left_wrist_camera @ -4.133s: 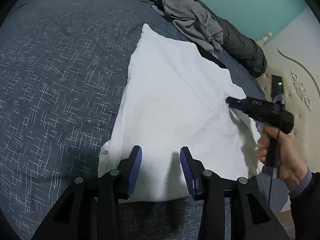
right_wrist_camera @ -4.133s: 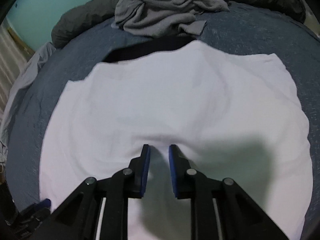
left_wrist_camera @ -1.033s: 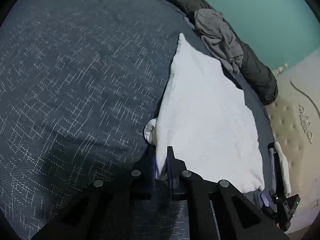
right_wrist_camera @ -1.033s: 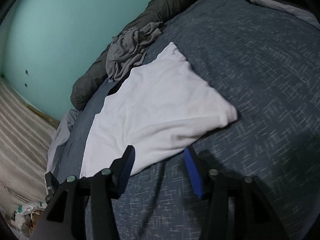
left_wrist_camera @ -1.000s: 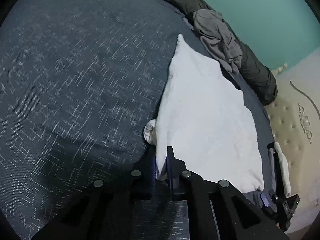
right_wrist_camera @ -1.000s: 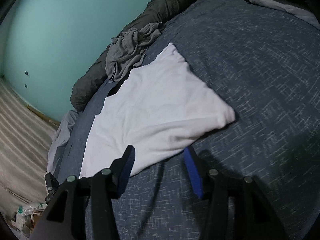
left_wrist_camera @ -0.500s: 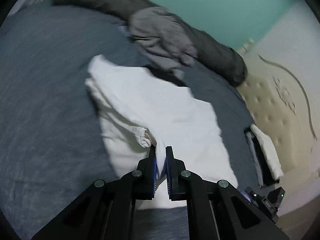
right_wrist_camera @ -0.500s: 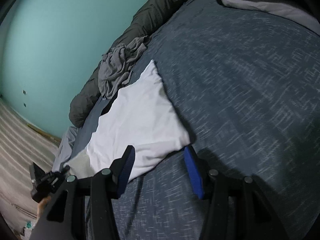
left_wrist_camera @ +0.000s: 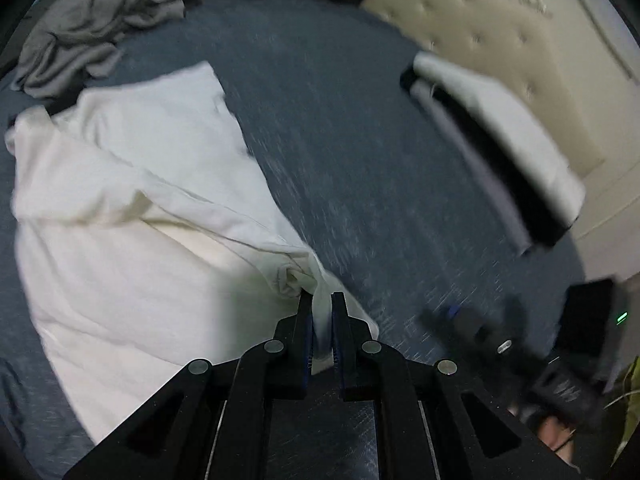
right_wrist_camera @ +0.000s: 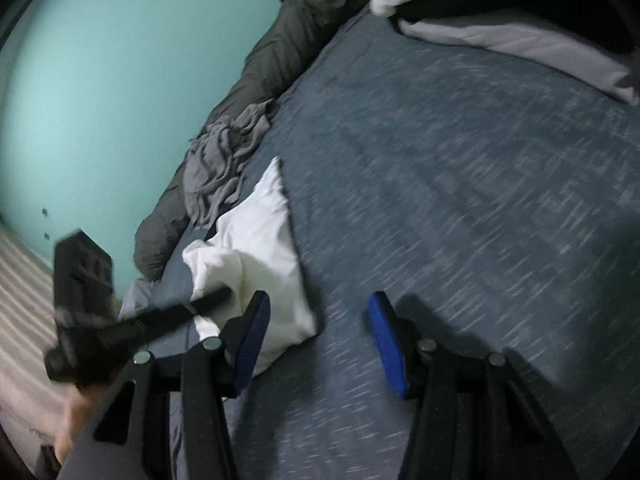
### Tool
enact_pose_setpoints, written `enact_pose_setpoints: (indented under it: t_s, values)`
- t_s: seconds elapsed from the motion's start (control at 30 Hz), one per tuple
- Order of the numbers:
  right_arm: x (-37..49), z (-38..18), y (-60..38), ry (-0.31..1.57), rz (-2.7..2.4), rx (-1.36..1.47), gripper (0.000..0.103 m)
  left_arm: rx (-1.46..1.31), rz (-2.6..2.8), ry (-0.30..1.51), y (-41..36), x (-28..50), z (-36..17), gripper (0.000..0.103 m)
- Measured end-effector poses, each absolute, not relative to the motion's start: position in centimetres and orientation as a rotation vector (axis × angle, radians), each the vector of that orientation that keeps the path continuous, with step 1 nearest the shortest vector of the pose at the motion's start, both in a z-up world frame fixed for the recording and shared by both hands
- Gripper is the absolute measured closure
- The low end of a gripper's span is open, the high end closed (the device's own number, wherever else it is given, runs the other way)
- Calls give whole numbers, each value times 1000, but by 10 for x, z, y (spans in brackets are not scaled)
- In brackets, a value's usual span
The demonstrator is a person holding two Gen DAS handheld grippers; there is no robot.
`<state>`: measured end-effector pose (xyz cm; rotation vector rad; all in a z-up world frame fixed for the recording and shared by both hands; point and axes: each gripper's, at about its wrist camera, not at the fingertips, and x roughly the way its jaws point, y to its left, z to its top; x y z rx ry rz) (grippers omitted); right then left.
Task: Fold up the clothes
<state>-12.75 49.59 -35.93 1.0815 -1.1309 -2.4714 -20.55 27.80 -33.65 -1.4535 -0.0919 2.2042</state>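
Observation:
A white garment (left_wrist_camera: 132, 216) lies partly folded on the dark blue bed cover (left_wrist_camera: 360, 152). My left gripper (left_wrist_camera: 320, 320) is shut on a bunched corner of it, lifted so that one layer drapes over the rest. In the right wrist view the same white garment (right_wrist_camera: 260, 240) sits just left of my right gripper (right_wrist_camera: 316, 332), which stands open above the bed cover (right_wrist_camera: 460, 200) with nothing between its blue pads. The left gripper's black body (right_wrist_camera: 132, 320) crosses that view at the left, blurred.
A crumpled grey garment (left_wrist_camera: 92, 28) lies at the back beside a dark rolled duvet (right_wrist_camera: 256, 80). A stack of folded clothes (left_wrist_camera: 496, 152) sits near the cream tufted headboard (left_wrist_camera: 500, 40). A person's hand (right_wrist_camera: 76, 420) shows at lower left.
The left gripper has carried the white garment's corner up and over toward the headboard side, doubling the cloth. The right gripper stayed open and drifted away from the garment's edge.

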Motion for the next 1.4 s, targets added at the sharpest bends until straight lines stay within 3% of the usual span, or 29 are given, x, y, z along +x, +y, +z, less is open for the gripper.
enact_pose_setpoints:
  t_s: [0.13, 0.2, 0.23, 0.3, 0.33, 0.6, 1.03, 1.1, 1.13, 1.27, 1.33, 1.37, 1.4]
  values:
    - [-134, -363, 498, -1145, -2439, 1096, 51, -1481, 2203, -102, 276, -200, -347, 94]
    - [-138, -364, 493, -1135, -2420, 1102, 51, -1471, 2204, -136, 269, -199, -343, 89]
    - [-141, -363, 490, -1117, -2419, 1101, 51, -1459, 2204, -149, 266, -198, -339, 83]
    - [-145, -360, 482, -1081, -2418, 1098, 51, -1436, 2219, -159, 258, -194, -329, 47]
    - [-147, -359, 478, -1063, -2417, 1097, 51, -1412, 2223, -176, 252, -191, -323, 46]
    - [-163, -351, 454, -957, -2404, 1091, 51, -1352, 2368, -211, 180, -165, -307, 46]
    - [-187, -354, 408, -721, -2403, 1167, 51, -1466, 2440, -413, 85, -145, -362, 46]
    - [-189, -358, 402, -691, -2394, 1179, 59, -1467, 2433, -429, 82, -145, -366, 46]
    - [-189, -359, 401, -679, -2396, 1186, 68, -1468, 2425, -447, 80, -146, -368, 46]
    - [-189, -361, 402, -675, -2402, 1178, 90, -1473, 2372, -543, 72, -147, -379, 47]
    - [-188, -360, 407, -707, -2404, 1161, 95, -1472, 2364, -553, 72, -147, -384, 47]
    - [-187, -360, 409, -722, -2404, 1157, 96, -1467, 2365, -554, 72, -146, -386, 55]
    - [-187, -361, 410, -736, -2400, 1157, 96, -1459, 2368, -558, 72, -146, -388, 79]
